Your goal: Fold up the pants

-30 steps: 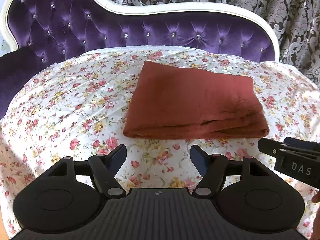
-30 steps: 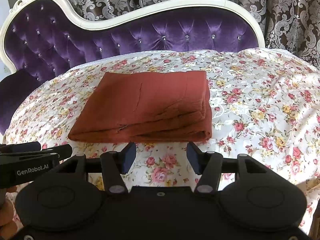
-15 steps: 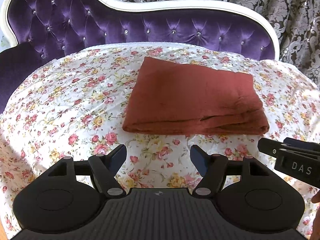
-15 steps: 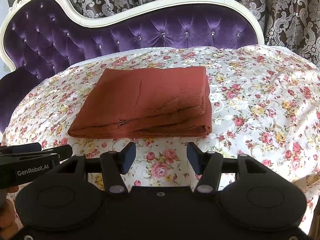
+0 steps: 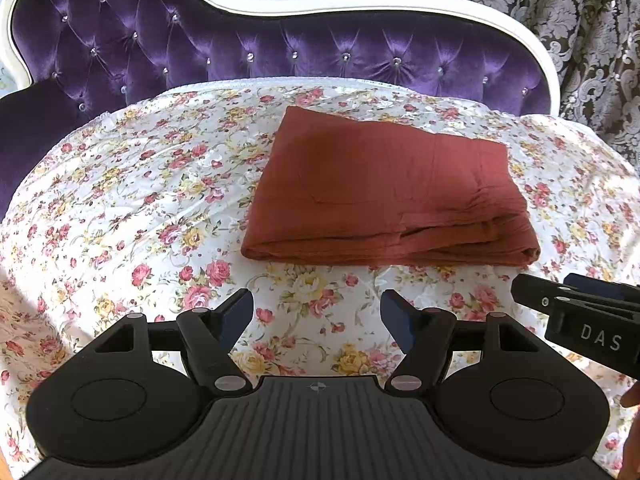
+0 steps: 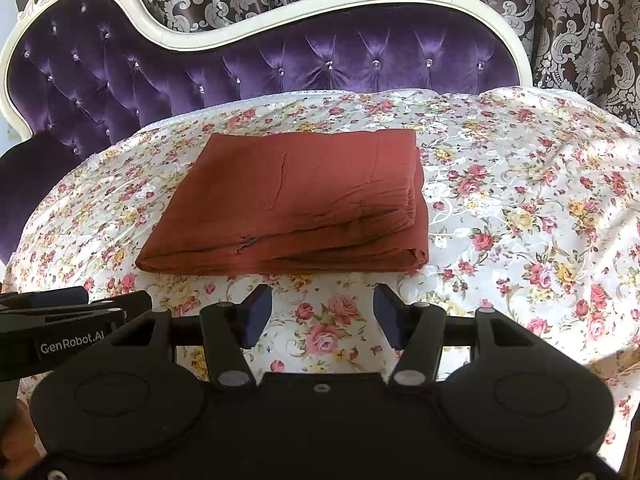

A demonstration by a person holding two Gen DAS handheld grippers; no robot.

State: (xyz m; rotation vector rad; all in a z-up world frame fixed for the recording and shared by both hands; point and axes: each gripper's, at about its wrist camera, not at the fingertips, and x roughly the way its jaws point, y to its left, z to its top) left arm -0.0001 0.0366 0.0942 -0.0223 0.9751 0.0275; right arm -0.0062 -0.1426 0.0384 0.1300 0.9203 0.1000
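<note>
The rust-red pants (image 5: 384, 196) lie folded into a flat rectangle on the floral sheet (image 5: 132, 200); they also show in the right wrist view (image 6: 296, 204). My left gripper (image 5: 317, 312) is open and empty, hovering just in front of the pants' near folded edge. My right gripper (image 6: 322, 308) is open and empty, also just short of that edge. Each gripper shows at the side of the other's view: the right one (image 5: 580, 308) and the left one (image 6: 76, 308).
A purple tufted sofa back (image 5: 280, 48) with a white frame (image 6: 280, 12) rises behind the sheet. Patterned curtains (image 6: 580, 12) hang behind it. The sheet (image 6: 540, 200) spreads wide to the left and right of the pants.
Both grippers have drawn back slightly and tilted down, so the pants sit a little higher in both views. Both stay open and empty. The pants have not moved.
</note>
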